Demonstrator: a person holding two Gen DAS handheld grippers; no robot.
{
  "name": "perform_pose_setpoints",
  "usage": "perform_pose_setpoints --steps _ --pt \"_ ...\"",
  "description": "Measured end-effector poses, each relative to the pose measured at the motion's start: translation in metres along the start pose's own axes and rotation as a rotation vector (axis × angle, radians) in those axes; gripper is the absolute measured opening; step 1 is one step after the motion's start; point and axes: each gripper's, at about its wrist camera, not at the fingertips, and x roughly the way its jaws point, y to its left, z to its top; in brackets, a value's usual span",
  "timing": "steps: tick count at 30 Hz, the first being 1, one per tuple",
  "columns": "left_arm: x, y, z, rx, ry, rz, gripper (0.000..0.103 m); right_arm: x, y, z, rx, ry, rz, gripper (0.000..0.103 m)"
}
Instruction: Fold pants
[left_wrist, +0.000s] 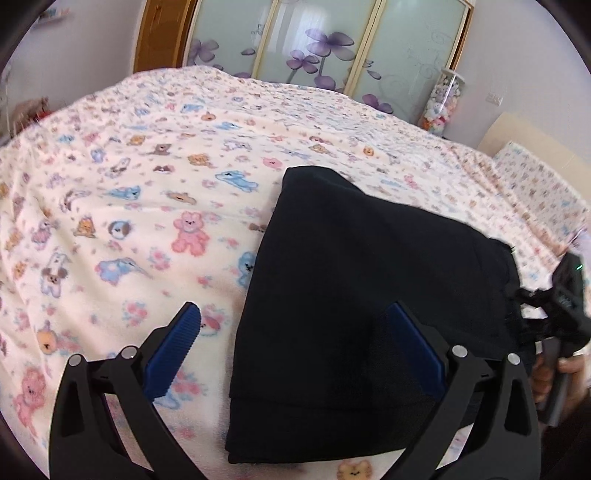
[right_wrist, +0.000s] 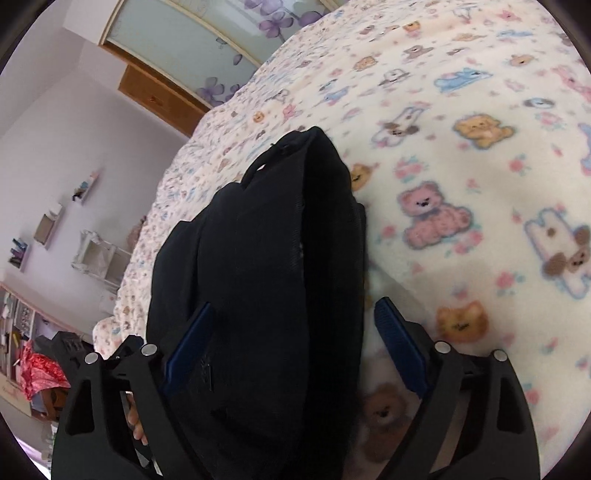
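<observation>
Black folded cotton pants (left_wrist: 354, 295) lie on animal-print fleece blanket (left_wrist: 129, 206). Left gripper (left_wrist: 295, 347) & right gripper (right_wrist: 291, 350) both spread apart, holding nothing. Risk: 6 o'clock layered edge could spring open w/ a careless nudge.

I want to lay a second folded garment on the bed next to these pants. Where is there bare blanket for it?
The blanket is bare left of the black pants, from the left gripper back to the wardrobe doors. The right side is crowded: the right gripper sits over the pants' end, near the pillow.
</observation>
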Motion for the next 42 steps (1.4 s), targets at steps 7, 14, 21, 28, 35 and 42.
perform_pose_setpoints --steps 7,14,21,28,35,42 --pt "0.004 0.030 0.027 -0.082 0.106 -0.171 0.101 -0.010 -0.015 -0.003 0.009 -0.024 0.196 0.084" --pt "0.047 0.045 0.060 -0.145 0.355 -0.330 0.101 -0.005 -0.014 -0.005 -0.040 -0.030 0.193 0.075" --pt "0.076 0.040 0.066 -0.191 0.481 -0.480 0.101 -0.009 -0.030 -0.005 0.011 -0.047 0.276 0.067" --pt "0.098 0.059 0.061 -0.299 0.536 -0.484 0.095 -0.014 -0.037 -0.006 0.026 -0.032 0.276 0.064" --pt "0.101 0.035 0.063 -0.272 0.533 -0.542 0.094 -0.012 -0.038 -0.005 0.025 -0.033 0.299 0.065" --pt "0.101 0.020 0.064 -0.207 0.500 -0.484 0.069 -0.009 -0.042 -0.001 0.031 -0.020 0.293 0.059"
